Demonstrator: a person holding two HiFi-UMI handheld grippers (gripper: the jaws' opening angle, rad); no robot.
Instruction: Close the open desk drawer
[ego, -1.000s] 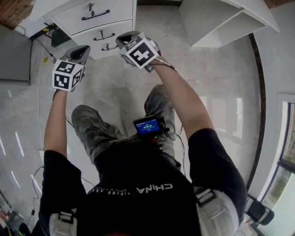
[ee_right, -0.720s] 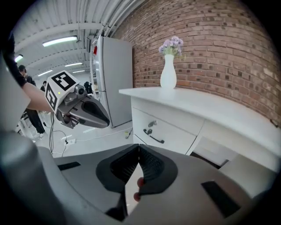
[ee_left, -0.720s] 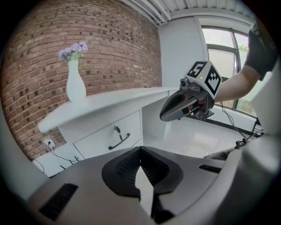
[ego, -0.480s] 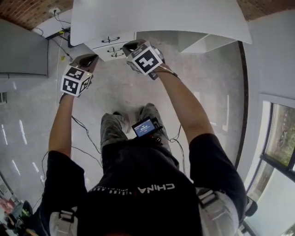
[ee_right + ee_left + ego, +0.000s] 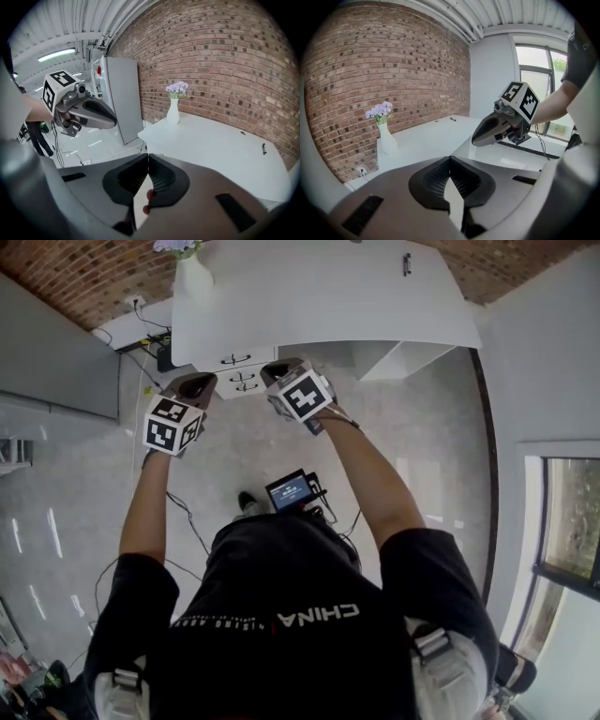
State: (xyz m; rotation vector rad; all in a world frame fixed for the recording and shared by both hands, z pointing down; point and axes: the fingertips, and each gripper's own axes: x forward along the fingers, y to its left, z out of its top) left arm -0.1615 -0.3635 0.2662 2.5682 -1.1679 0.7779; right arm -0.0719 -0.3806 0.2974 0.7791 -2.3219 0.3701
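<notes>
1. The desk (image 5: 319,296) is a smooth, glossy white slab with rounded corners. It stands against a rough red brick wall (image 5: 84,287).
2. White drawer fronts (image 5: 236,360) with thin dark bar handles show just under the desk's front edge, toward its left end.
3. The left gripper (image 5: 194,386) has a matte grey, beak-shaped shell and hangs in the air just in front of those drawers. Its jaws are pressed together, the dark ribbed pads (image 5: 436,176) meet at the tips, and nothing sits between them.
4. The right gripper (image 5: 279,373) hangs beside it, nearer the drawer handles. Its jaws are also together and empty.
5. A slim white vase (image 5: 192,279) with pale purple flowers (image 5: 173,246) stands at the desk's back left corner. A small dark pen-like object (image 5: 406,264) lies far off near the right rear.
6. A flat grey cabinet (image 5: 56,362) stands left of the desk. Thin cables (image 5: 187,521) trail over the pale polished floor (image 5: 412,427), and a small lit screen (image 5: 290,492) sits at the person's waist.
7. From above, the desktop covers most of the drawers, so how far any of them stands out cannot be judged. The person's black shirt (image 5: 281,615) hides the floor beneath.
</notes>
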